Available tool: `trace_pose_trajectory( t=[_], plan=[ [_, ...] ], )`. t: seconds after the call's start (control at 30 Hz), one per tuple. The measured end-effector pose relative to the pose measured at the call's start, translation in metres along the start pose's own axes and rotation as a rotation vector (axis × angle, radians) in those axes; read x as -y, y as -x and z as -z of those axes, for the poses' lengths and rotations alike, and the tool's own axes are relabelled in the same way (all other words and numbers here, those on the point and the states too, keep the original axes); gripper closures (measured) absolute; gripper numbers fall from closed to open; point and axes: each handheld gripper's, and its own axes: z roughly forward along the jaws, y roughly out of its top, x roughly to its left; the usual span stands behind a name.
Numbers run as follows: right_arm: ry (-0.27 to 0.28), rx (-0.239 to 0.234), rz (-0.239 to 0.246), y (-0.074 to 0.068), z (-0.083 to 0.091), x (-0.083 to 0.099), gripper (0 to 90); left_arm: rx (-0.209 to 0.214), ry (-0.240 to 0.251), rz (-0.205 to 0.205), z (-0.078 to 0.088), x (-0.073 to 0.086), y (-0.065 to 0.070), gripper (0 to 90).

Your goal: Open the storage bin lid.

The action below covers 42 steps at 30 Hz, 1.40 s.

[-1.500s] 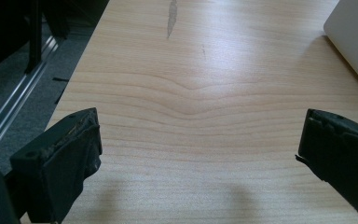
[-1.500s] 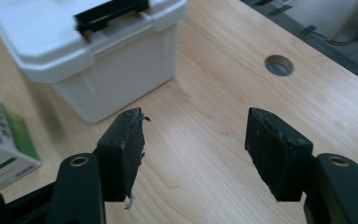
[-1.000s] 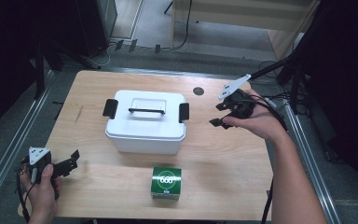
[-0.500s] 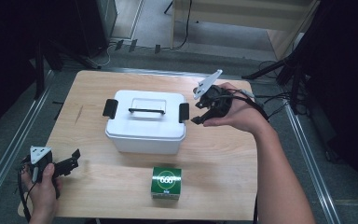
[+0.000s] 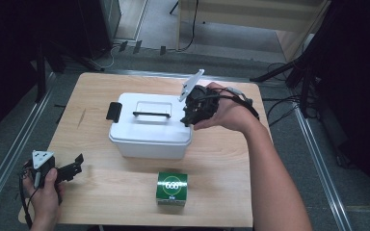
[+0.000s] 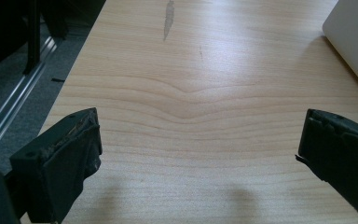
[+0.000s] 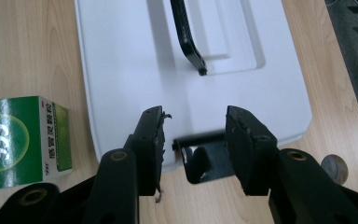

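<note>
Here the right gripper (image 7: 193, 140) hangs directly above the white box's black side latch (image 7: 205, 156), jaws apart, straddling its length, having just been closing. The left gripper (image 5: 72, 166), jaws wide, rests well away.

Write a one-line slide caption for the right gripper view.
Right gripper, jaws closing, straddles the black latch at the end of the white box; green carton lies beside it on the table.

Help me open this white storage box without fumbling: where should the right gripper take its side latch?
Grip the black side latch by its free flap, coming from above at the white storage box's end. The right gripper already straddles it, jaws just closing, not yet pressing.
</note>
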Motion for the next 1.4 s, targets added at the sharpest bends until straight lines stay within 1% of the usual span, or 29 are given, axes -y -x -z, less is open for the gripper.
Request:
trace_pose_trajectory(
  t=[0.07,0.1,0.13,0.2,0.27,0.3,0.43,0.53,0.63,0.67,0.7,0.9,1.0,1.13,1.23,1.3,1.37,1.4],
  plan=[
    [0.0,-0.002,0.003,0.0,-0.002,-0.002,59.0,0.0,0.0,0.001,0.0,0.0,0.0,0.0],
    [0.0,-0.01,0.003,0.0,-0.006,-0.007,60.0,0.0,-0.001,0.001,0.0,0.0,0.0,0.0],
    [0.0,-0.01,0.003,0.0,-0.006,-0.007,60.0,0.0,-0.001,0.001,0.0,0.0,0.0,0.0],
    [0.001,-0.014,0.013,0.0,-0.01,-0.014,61.3,-0.002,-0.004,-0.001,0.0,0.0,0.0,0.0],
    [0.001,-0.023,0.009,0.0,-0.012,-0.017,61.2,-0.003,-0.004,-0.003,0.0,0.0,0.001,0.0],
    [-0.005,-0.035,0.011,0.001,-0.015,-0.021,61.2,-0.011,-0.006,-0.013,0.0,0.0,0.002,0.0],
    [-0.008,-0.036,0.001,0.003,-0.022,-0.028,62.5,-0.014,-0.01,-0.026,-0.001,0.0,0.003,0.0],
    [0.002,-0.039,0.008,0.004,-0.028,-0.035,63.8,-0.013,-0.007,-0.02,-0.001,0.0,0.003,0.0],
    [0.007,-0.044,0.008,0.004,-0.031,-0.039,63.6,-0.013,-0.009,-0.019,-0.001,0.0,0.002,0.0],
    [0.013,-0.051,0.012,0.004,-0.032,-0.042,64.1,-0.013,-0.011,-0.02,-0.001,0.0,0.002,0.0],
    [0.013,-0.059,0.004,0.003,-0.035,-0.045,65.7,-0.014,-0.011,-0.022,-0.001,0.0,0.003,0.0],
    [0.008,-0.061,0.009,0.006,-0.04,-0.05,68.2,-0.013,-0.011,-0.027,-0.001,0.0,0.003,0.0],
    [0.011,-0.06,-0.001,0.007,-0.042,-0.053,70.2,-0.013,-0.012,-0.027,-0.001,-0.001,0.003,0.0],
    [0.015,-0.058,0.011,0.007,-0.045,-0.058,70.8,-0.014,-0.011,-0.029,-0.002,-0.001,0.003,0.0],
    [0.015,-0.045,0.022,0.006,-0.048,-0.062,70.3,-0.015,-0.013,-0.032,-0.002,-0.001,0.004,0.0],
    [0.015,-0.051,0.027,0.007,-0.053,-0.066,72.8,-0.017,-0.012,-0.031,-0.002,-0.001,0.004,0.0],
    [0.014,-0.051,0.025,0.006,-0.054,-0.067,73.4,-0.017,-0.011,-0.032,-0.001,-0.001,0.005,0.0],
    [0.009,-0.05,0.037,0.007,-0.056,-0.069,75.2,-0.016,-0.011,-0.033,-0.001,-0.001,0.004,0.0]
  ],
)
